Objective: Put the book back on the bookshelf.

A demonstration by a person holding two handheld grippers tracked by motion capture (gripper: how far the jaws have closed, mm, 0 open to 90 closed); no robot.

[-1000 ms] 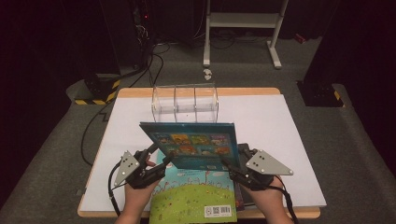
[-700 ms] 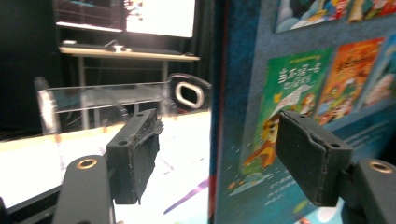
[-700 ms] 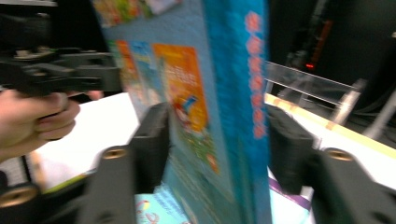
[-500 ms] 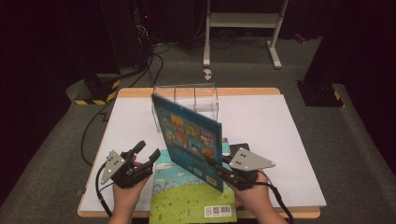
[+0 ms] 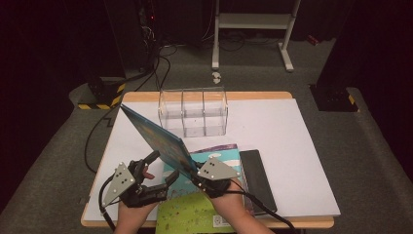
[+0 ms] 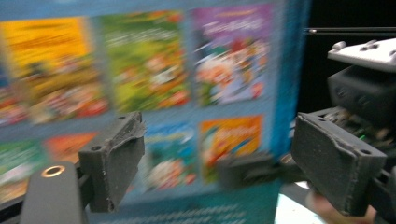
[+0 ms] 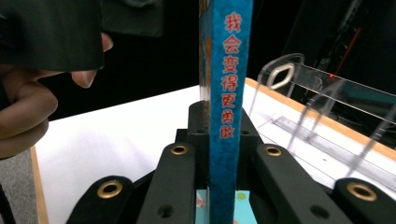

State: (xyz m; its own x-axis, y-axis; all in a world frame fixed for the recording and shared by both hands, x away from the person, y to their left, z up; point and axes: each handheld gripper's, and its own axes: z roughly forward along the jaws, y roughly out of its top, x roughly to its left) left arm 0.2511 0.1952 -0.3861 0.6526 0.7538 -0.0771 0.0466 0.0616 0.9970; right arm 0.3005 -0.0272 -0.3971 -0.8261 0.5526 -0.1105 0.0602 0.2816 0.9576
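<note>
The right tool (image 5: 197,179) clamps the blue book (image 5: 158,139) by its spine edge, holding it raised and tilted above the white worktop (image 5: 292,146), in front of the clear rack (image 5: 194,111). The left tool (image 5: 160,168), jaws just widened and empty, sits beside the cover.

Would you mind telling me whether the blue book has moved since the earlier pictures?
Yes. The blue book has tipped up and swung left, away from the clear acrylic organizer, clamped in the right gripper.
</note>
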